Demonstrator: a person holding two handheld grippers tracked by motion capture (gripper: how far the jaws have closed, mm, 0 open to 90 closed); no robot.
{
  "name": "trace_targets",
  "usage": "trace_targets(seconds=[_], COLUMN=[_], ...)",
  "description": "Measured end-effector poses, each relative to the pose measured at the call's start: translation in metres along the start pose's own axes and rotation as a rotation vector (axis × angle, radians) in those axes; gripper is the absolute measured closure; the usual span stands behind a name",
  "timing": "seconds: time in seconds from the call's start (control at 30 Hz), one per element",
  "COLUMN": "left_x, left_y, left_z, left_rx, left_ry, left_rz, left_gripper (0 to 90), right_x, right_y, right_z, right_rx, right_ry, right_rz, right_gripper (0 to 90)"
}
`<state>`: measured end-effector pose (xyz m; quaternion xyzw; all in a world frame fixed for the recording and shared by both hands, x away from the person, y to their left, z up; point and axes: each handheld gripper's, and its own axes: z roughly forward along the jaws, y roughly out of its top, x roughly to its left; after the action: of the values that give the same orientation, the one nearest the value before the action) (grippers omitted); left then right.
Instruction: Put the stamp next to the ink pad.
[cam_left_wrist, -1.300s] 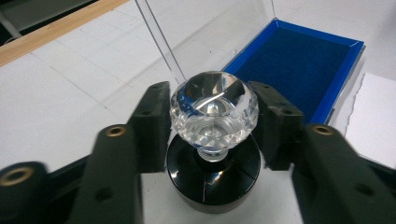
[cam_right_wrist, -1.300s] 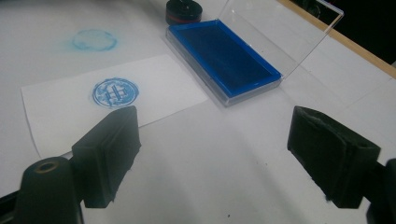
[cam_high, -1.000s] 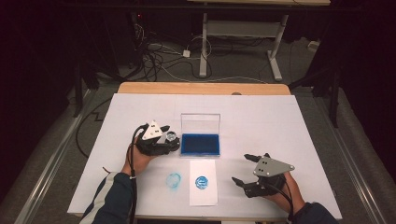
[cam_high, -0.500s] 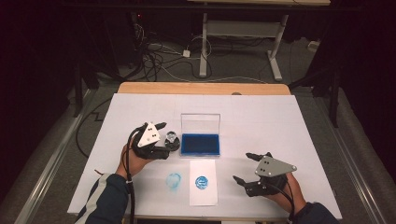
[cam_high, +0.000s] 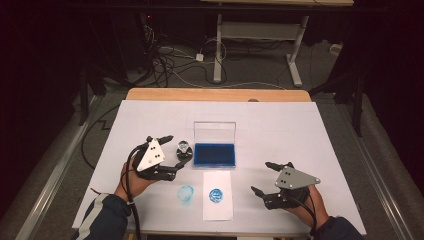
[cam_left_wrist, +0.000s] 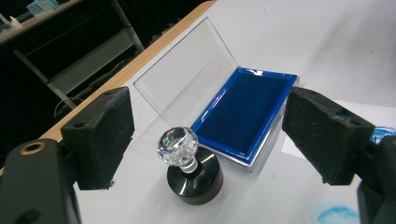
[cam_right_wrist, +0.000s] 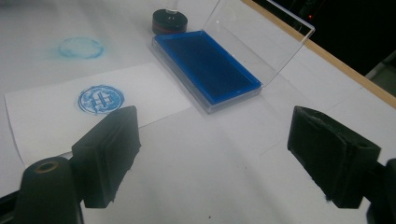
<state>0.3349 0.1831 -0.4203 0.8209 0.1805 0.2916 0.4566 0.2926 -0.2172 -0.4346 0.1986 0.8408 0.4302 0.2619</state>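
- Since the left tool (cam_high: 170, 150) has just been spreading its jaws, the stamp (cam_left_wrist: 189, 168) now stands free between them in the left gripper view, touching neither pad; the black base sits on the desk (cam_high: 300, 130) and the clear knob points up.
- Seen from the high view, the stamp (cam_high: 184, 150) is left of centre, just beside the left end of the ink pad (cam_high: 215, 154), whose clear lid stands open behind the blue tray.
- Lower in that frame lies the paper (cam_high: 218, 195) with a sharp blue print, and left of it a fainter blue ring (cam_high: 185, 193) printed straight on the desk.
- Right tool (cam_high: 265, 177) hangs at lower right with jaws spread wide and nothing between them, well apart from the paper.
- Risks, as I judge them:
  - a pad may clip the knob as the left tool backs away, tipping the top-heavy stamp;
  - a tipped stamp would smear wet ink on the desk or knock the open lid;
  - a sleeve crossing the bottom of the frame could drag over the fresh print.
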Motion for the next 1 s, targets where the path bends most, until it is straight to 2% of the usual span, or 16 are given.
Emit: trace_targets(seconds=[0.23,0.47,1.0], left_x=[-0.007,-0.013,-0.026], left_y=[-0.004,-0.01,-0.035], left_z=[-0.007,-0.013,-0.022], left_rx=[0.016,0.027,0.093], left_ry=[0.015,0.025,0.012], left_rz=[0.024,0.029,0.038], left_gripper=[16.2,16.2,16.2], right_x=[0.0,0.0,0.0], right_y=[0.0,0.001,0.002], right_z=[0.0,-0.002,0.004], right_rx=[-0.007,-0.013,-0.018], right_ry=[-0.005,-0.012,0.002], right_rz=[-0.001,-0.01,-0.015], right_gripper=[16.8,16.8,16.8])
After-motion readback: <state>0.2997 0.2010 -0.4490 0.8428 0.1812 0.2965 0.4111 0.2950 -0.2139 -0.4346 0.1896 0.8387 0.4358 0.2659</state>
